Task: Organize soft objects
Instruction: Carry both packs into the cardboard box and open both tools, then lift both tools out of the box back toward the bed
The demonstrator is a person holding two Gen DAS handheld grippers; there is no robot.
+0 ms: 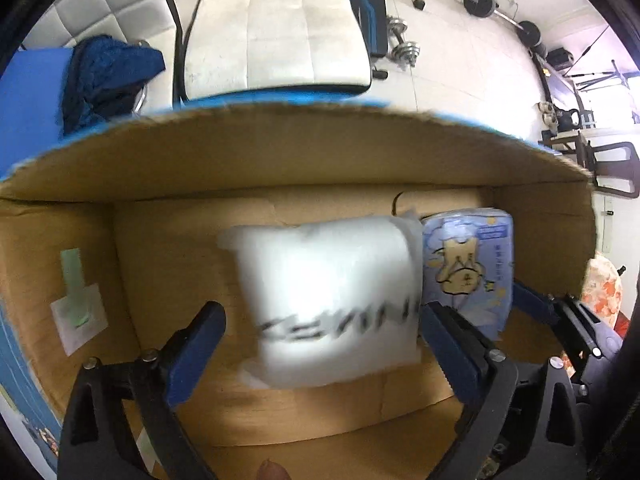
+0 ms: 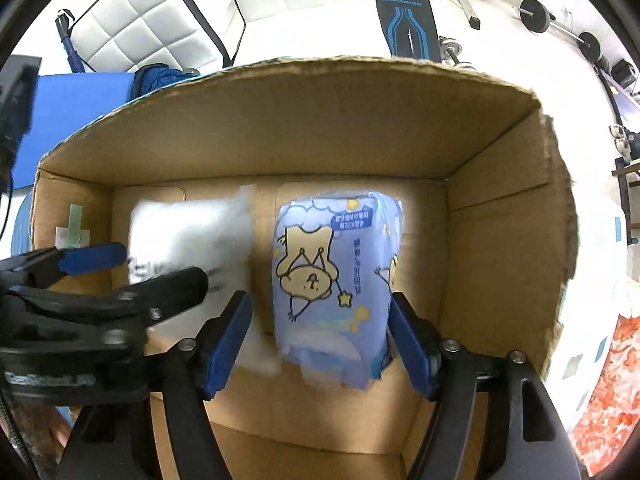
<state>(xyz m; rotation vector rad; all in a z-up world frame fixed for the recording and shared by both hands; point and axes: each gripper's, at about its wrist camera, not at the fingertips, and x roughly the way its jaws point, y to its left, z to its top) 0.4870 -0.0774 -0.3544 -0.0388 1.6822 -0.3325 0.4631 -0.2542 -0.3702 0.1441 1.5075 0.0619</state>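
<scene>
A white soft pack with black lettering [image 1: 332, 300] lies blurred inside the cardboard box [image 1: 280, 148], between the spread fingers of my left gripper [image 1: 320, 320], which is open around it. Beside it on the right is a blue tissue pack with a bear drawing [image 1: 472, 268]. In the right wrist view my right gripper [image 2: 320, 320] is open with its fingers on either side of the blue tissue pack [image 2: 336, 280]; the right pad looks close to touching it. The white pack [image 2: 192, 236] and the left gripper [image 2: 160, 272] show at the left.
The box walls [image 2: 504, 220] enclose both packs. A dark blue knitted cloth [image 1: 112, 76] lies on a blue mat behind the box. A white cushioned chair [image 1: 276, 28] stands beyond, with dumbbells [image 1: 404, 48] on the floor. An orange patterned cloth [image 2: 612, 380] lies right of the box.
</scene>
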